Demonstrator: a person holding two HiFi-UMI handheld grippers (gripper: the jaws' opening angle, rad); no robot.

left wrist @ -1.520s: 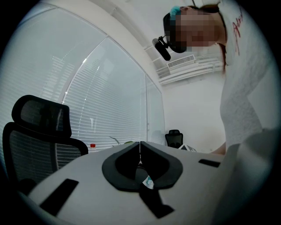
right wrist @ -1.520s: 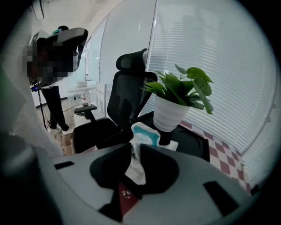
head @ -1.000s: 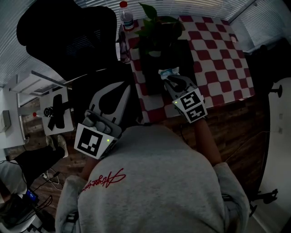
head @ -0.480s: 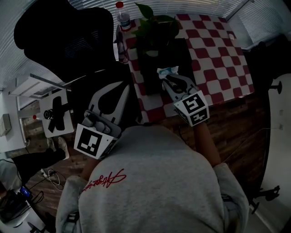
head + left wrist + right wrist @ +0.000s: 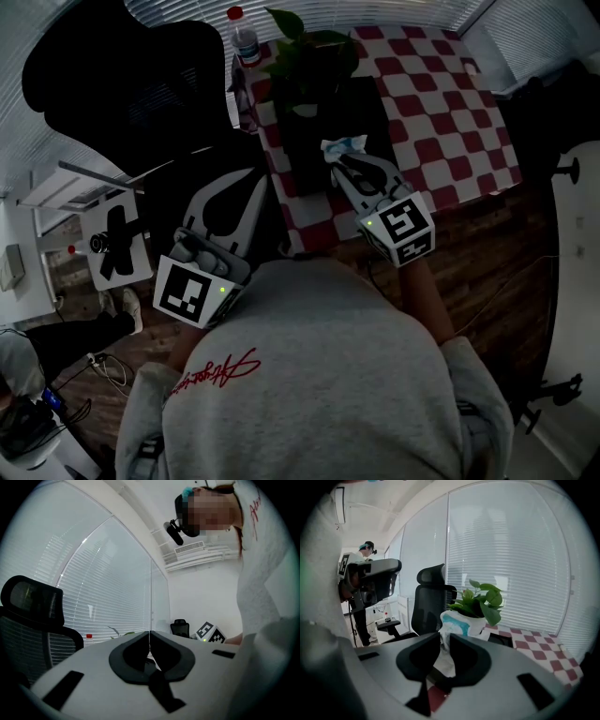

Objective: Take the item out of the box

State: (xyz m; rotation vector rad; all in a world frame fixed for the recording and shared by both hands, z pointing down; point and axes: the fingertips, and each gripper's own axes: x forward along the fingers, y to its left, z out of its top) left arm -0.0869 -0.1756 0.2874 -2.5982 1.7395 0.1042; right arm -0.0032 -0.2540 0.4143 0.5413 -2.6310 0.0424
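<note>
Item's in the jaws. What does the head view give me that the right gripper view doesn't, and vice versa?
Head view only: the marker cube on the right gripper and a red-capped bottle beside the plant. Right gripper view only: the pads pressing the white-and-teal item, and a second person standing in the background. Both: that item, the plant, the office chair, the checkered cloth.

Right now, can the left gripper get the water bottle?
Probably, but only with a long reach. The left gripper is empty, jaws together, back by the person; the water bottle stands at the far corner of the table, beside the chair.
</note>
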